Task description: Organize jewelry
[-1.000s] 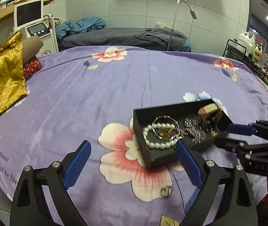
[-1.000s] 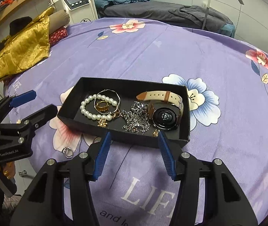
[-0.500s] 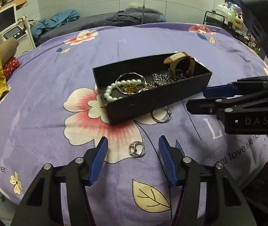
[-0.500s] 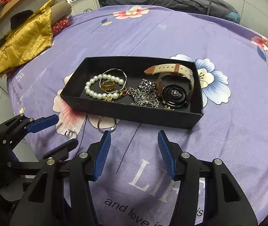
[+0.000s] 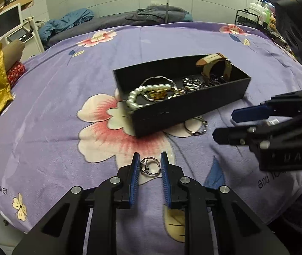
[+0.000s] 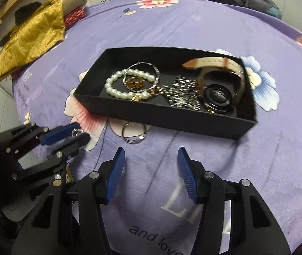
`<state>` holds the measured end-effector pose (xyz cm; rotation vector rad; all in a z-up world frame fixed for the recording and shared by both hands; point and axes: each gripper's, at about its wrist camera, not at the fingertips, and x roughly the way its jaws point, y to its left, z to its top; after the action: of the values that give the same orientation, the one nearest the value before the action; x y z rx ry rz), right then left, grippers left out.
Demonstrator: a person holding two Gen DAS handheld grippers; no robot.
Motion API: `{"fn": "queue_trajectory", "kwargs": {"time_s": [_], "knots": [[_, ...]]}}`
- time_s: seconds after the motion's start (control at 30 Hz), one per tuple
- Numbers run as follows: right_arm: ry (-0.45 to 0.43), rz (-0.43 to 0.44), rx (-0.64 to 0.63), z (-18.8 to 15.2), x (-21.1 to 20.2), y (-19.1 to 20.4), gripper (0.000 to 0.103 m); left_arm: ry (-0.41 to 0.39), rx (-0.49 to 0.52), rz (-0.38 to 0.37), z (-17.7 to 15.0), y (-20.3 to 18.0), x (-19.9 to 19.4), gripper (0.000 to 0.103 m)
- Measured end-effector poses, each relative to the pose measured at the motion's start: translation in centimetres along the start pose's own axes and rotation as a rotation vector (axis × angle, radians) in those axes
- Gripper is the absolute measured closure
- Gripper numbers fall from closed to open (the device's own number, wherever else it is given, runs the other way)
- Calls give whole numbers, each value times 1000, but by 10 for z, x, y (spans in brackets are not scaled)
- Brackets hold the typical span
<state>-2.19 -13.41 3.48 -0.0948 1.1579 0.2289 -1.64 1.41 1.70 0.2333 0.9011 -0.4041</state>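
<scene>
1. The left gripper has just been closing its jaws on a small silver ring. The ring lies flat on the purple cloth between the two blue pads, and both pads seem to touch it.
2. From these jaws the black tray lies ahead and a little to the right, near but apart. Its long axis runs from near-left to far-right, so the near long wall faces the left gripper.
3. The right gripper has its jaws half open and empty. It points at the hoop, which lies just beside the near wall of the tray.
4. I judge that the left hand is nearer to the ring and the right hand nearer to the hoop.
</scene>
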Motion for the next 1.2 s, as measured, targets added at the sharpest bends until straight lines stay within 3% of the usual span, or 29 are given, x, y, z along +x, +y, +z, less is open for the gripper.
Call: {"fn": "queue_trajectory", "kwargs": {"time_s": [0.3, 0.4, 0.47, 0.5, 0.93, 1.2], "knots": [[14, -104, -65, 14, 27, 38, 52, 13, -50, 15, -6, 22, -1, 83], [11, -110, -41, 18, 29, 37, 58, 12, -45, 18, -7, 22, -1, 83], [5, -114, -42, 18, 29, 36, 69, 12, -48, 17, -7, 22, -1, 83], [-1, -112, -43, 18, 28, 35, 73, 12, -49, 15, -7, 22, -1, 83], [29, 33, 47, 2, 12, 10, 73, 20, -67, -1, -5, 23, -1, 83], [43, 38, 79, -16, -2, -3, 73, 25, -54, -27, -2, 13, -1, 83]]}}
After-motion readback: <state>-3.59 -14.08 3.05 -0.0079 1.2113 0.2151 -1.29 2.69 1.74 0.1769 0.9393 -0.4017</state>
